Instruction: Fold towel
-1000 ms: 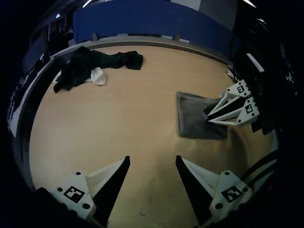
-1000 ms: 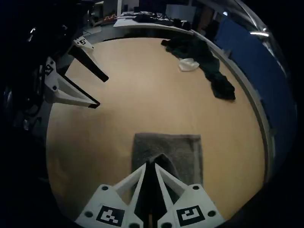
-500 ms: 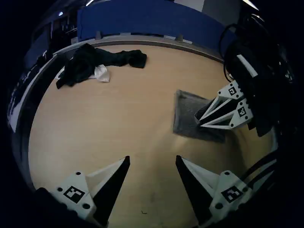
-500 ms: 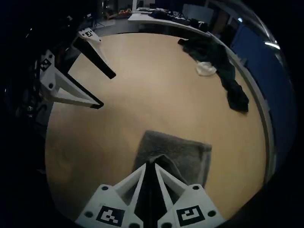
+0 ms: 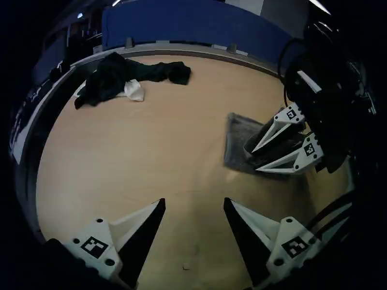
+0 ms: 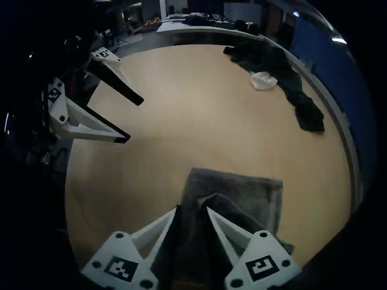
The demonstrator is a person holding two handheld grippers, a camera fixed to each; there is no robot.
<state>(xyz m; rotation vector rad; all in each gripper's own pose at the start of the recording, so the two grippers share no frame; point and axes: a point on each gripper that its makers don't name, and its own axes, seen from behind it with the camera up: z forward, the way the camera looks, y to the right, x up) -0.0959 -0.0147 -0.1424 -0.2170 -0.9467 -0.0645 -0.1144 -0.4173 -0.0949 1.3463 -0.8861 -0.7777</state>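
A grey towel (image 5: 236, 139) (image 6: 242, 188) lies folded small on the wooden table (image 5: 130, 150). In the right gripper view my right gripper (image 6: 192, 209) has its fingers parted at the towel's near edge. A raised hump of cloth stands between them and spills over the right-hand finger. From the left gripper view, that right gripper (image 5: 251, 158) reaches in from the right over the towel. My left gripper (image 5: 193, 200) hangs open over bare wood, well short of the towel. It shows at the left in the right gripper view as the left gripper (image 6: 134, 121), holding nothing.
A heap of dark clothes (image 5: 121, 77) (image 6: 285, 82) with a small white cloth (image 5: 134, 90) (image 6: 262, 80) lies at the table's far side. A blue partition (image 5: 193, 24) runs behind the table's curved edge. Bare wood stretches between the towel and the heap.
My right gripper's fingers have spread apart from a tight pinch on the towel's fold. The towel has shifted slightly. The left gripper stays open and has hardly moved.
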